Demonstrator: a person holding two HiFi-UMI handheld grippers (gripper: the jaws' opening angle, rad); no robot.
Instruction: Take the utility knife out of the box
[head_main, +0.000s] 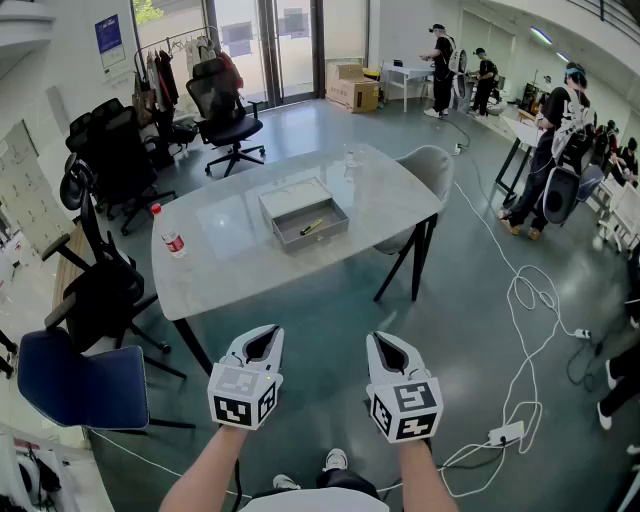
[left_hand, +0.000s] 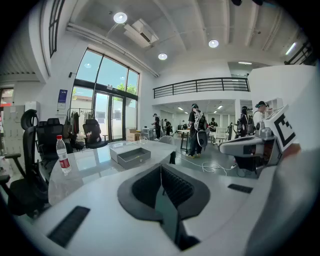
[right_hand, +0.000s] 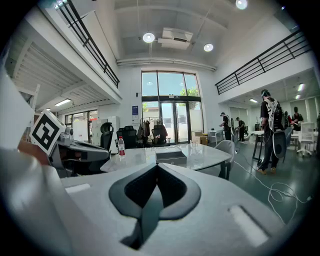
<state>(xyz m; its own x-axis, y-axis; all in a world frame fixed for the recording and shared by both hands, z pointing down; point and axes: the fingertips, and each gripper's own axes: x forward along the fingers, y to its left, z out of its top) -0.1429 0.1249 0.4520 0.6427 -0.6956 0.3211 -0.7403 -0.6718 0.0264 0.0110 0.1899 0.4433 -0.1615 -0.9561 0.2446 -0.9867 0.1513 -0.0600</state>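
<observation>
I hold my left tool (head_main: 262, 343) and my right tool (head_main: 388, 350) side by side in front of me, above the green floor (head_main: 330, 300) and well short of the desk (head_main: 230, 240). Both point ahead and slightly down towards it. In the left gripper view the left tool's jaws are pressed together with nothing between them (left_hand: 161, 167). The right gripper view shows the same for the right tool (right_hand: 156, 167): its dark pads meet along one line and pinch nothing.

The box (head_main: 312, 236) sits open near the middle of the pale marble-look desk. It is a shallow grey tray with its lid lying flat behind it. The utility knife (head_main: 311, 227) lies inside on the box's floor, a small yellow and dark shape set at a slant. From the gripper views I see only the box's outer wall (left_hand: 131, 157) (right_hand: 171, 156), so the knife is hidden there.

A water bottle (head_main: 168, 232) with a red cap and red label stands upright near the desk's left edge, well apart from the box. A clear glass (head_main: 351, 158) stands towards the far side of the desk. A grey chair (head_main: 430, 170) is tucked at the desk's right end, and a blue-seated chair (head_main: 85, 380) stands at my left. White cables (head_main: 520, 300) loop over the floor at my right, running to a power strip (head_main: 505, 433). Several people (head_main: 555, 150) stand at other desks in the background.
</observation>
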